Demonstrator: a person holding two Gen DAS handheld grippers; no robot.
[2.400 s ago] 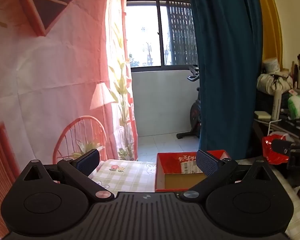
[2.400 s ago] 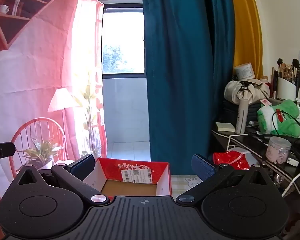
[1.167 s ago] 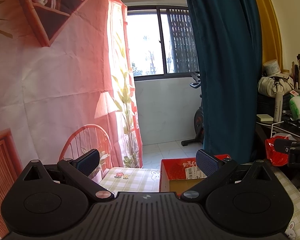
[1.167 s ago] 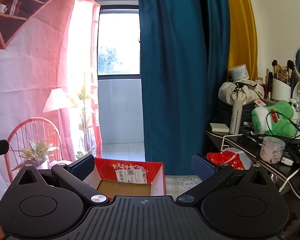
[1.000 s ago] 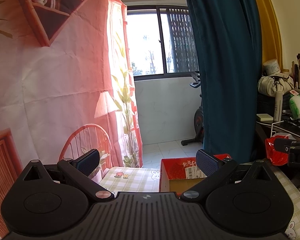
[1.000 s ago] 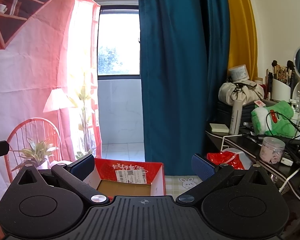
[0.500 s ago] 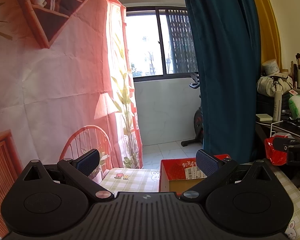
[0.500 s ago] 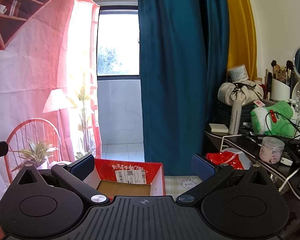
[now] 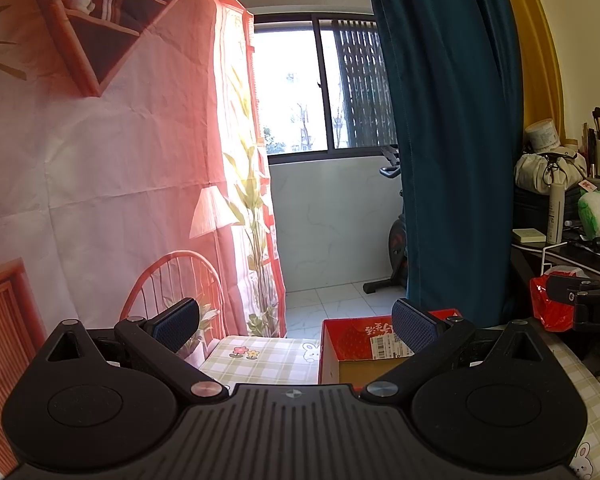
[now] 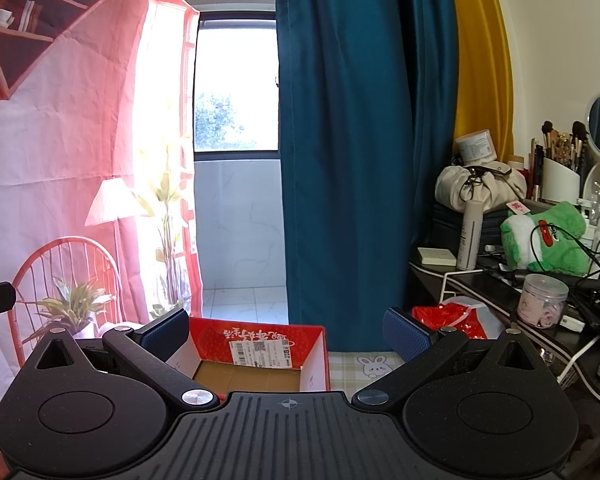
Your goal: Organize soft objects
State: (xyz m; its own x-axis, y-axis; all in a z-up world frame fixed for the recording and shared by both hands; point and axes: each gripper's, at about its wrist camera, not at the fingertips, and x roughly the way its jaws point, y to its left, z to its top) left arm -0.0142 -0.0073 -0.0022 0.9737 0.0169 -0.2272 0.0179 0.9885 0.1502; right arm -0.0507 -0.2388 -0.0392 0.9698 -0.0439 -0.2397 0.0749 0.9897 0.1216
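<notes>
A red cardboard box (image 10: 256,340) with a brown floor and a white label stands on the checked tablecloth (image 9: 268,360); it looks empty in both views. In the left wrist view the box (image 9: 364,344) lies ahead to the right. My left gripper (image 9: 296,320) is open and holds nothing. My right gripper (image 10: 286,326) is open too, raised just behind the box. A green and white plush toy (image 10: 548,240) lies on the cluttered dark desk at the right. The other gripper's tip (image 9: 580,304) shows at the right edge of the left wrist view.
A teal curtain (image 10: 352,140) hangs behind the table beside a yellow one. A red plastic bag (image 10: 452,320) sits by the desk edge. The desk holds a spray bottle (image 10: 470,236), a clear jar (image 10: 542,304), cables, brushes and a mirror. A printed pink backdrop (image 9: 100,160) covers the left.
Both views have tilted up slightly over the last couple of seconds, so the box sits lower in frame. In the last second almost nothing has moved. Both grippers stay open.
</notes>
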